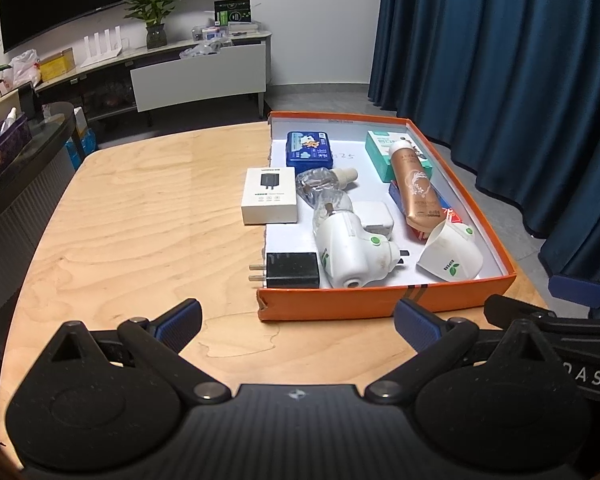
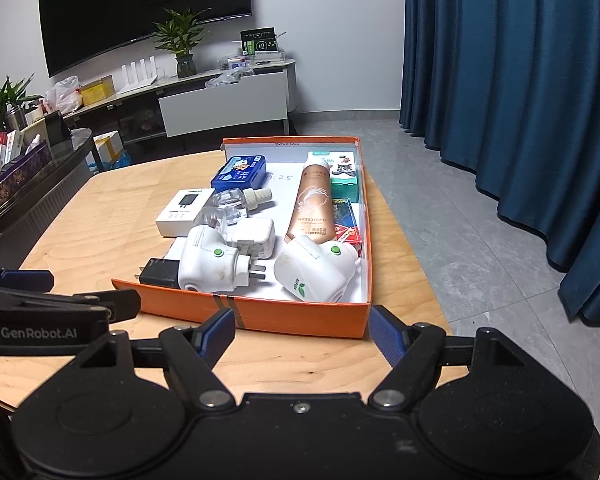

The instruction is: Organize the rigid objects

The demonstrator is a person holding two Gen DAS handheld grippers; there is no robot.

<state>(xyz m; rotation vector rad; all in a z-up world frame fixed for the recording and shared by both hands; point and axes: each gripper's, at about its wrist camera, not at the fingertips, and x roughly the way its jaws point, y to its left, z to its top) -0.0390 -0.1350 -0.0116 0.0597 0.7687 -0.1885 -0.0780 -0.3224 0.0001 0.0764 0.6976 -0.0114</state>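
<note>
The left hand-held gripper [image 1: 296,320] is black, with two big round parts, ribbed in the middle, silver screws and blue ribbed pads. The right hand-held gripper [image 2: 302,330] looks the same. White letters on the left one's side say "GenRobot.AI".

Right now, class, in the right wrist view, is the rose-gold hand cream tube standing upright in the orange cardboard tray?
No: the rose-gold hand cream tube lies flat on its side in the orange cardboard tray.

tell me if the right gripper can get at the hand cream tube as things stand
Probably yes: the right gripper is open and empty before the orange box, and the hand cream tube lies uncovered on top.
</note>
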